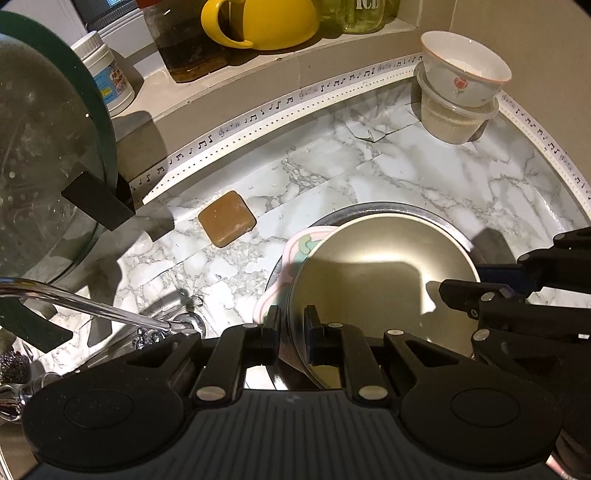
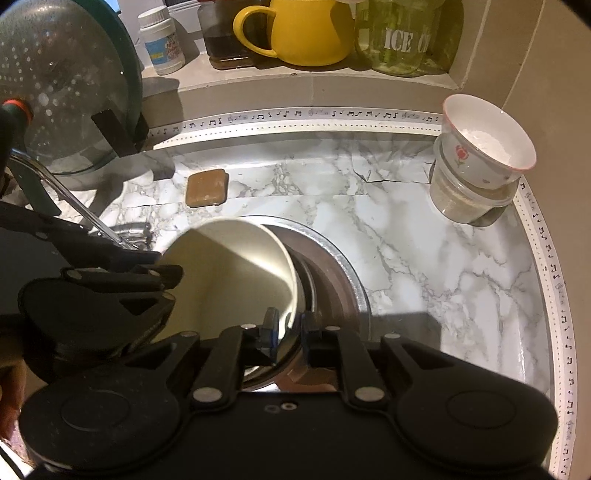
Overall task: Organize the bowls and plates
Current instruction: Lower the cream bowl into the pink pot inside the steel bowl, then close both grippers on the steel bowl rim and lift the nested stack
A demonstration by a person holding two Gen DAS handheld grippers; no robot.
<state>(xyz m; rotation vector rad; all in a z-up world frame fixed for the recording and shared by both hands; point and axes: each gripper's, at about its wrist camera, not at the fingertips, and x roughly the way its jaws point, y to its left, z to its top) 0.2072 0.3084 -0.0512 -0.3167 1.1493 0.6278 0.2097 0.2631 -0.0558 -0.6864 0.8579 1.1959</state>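
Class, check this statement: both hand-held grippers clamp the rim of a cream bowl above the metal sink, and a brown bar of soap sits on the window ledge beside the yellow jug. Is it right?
One detail is wrong. The bar of soap lies on the marble counter, not on the ledge beside the yellow jug, as the right wrist view shows. The rest stands: both grippers clamp the cream bowl.

Colours at the sink counter
Cream bowl [image 1: 380,266]; white, grey-veined marble counter [image 1: 424,177]; yellow jug [image 2: 306,33]; brown soap bar [image 1: 226,218]; red-flowered white cup [image 2: 487,140].

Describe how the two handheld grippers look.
Both grippers, left and right, are matte black plastic: paired linkage arms with silver round rivets, two large round housings, narrow flat jaws. The left's base is ribbed; the right's is smooth with small screws.
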